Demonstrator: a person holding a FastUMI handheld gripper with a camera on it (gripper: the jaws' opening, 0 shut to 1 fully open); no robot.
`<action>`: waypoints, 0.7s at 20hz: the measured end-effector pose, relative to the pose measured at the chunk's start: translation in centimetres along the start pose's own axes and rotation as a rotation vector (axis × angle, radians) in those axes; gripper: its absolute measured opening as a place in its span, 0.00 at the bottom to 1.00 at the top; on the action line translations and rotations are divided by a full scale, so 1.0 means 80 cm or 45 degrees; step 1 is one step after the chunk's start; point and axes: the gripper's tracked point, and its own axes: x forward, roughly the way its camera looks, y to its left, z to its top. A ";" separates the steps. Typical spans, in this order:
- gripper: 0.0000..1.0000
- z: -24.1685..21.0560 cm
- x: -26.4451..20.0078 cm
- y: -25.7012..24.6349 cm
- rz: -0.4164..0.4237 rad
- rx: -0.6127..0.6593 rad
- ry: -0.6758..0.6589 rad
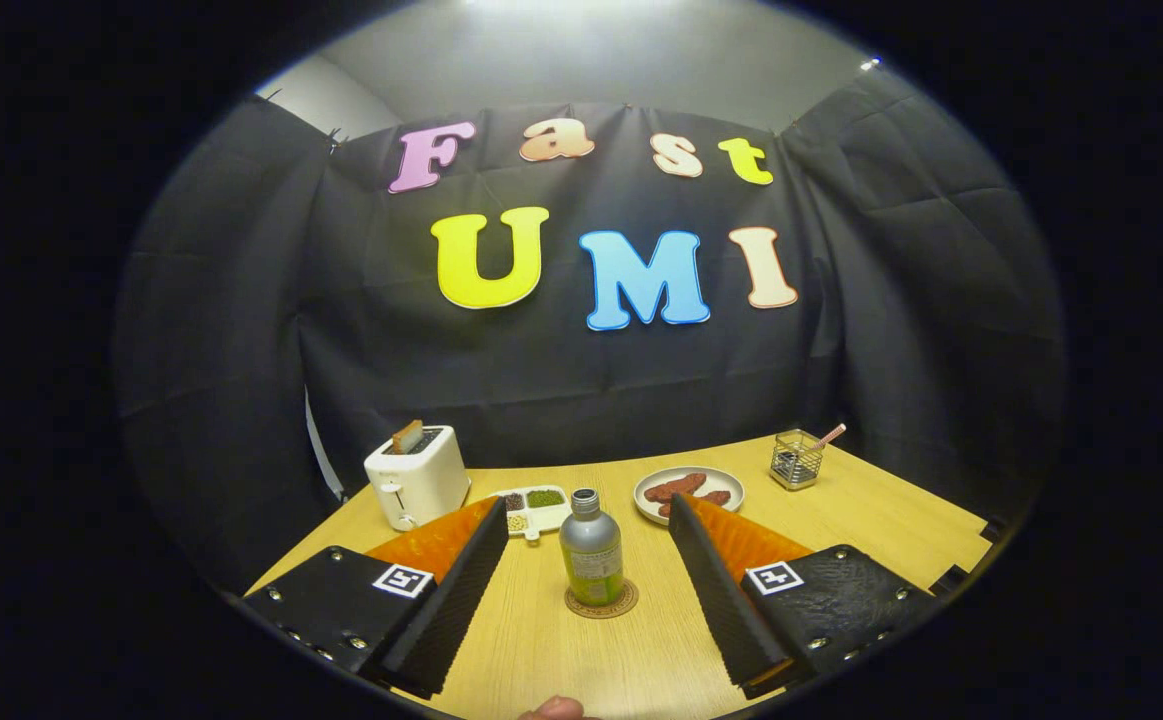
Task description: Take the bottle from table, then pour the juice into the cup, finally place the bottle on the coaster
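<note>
Upright bottle (591,548) between spread jaws

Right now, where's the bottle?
Gripper view: the bottle stands upright on the coaster, midway between the open gripper fingers, with the compartment dish and plate just beyond.

The single camera rode on the gripper (589,535) and looked forward along its two spread fingers, which reached out on either side of the bottle (591,548). It sat low over the table (881,510), close before the bottle, tilted slightly down, and faced the booth's cloth wall well beyond the bottle. The toaster (417,475) stood beyond the bottle, to its left.
</note>
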 end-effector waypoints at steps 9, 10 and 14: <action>0.99 0.032 -0.058 0.008 0.066 -0.078 -0.061; 0.99 0.031 -0.062 0.009 0.068 -0.090 -0.055; 0.99 0.026 -0.065 0.017 0.093 -0.091 -0.038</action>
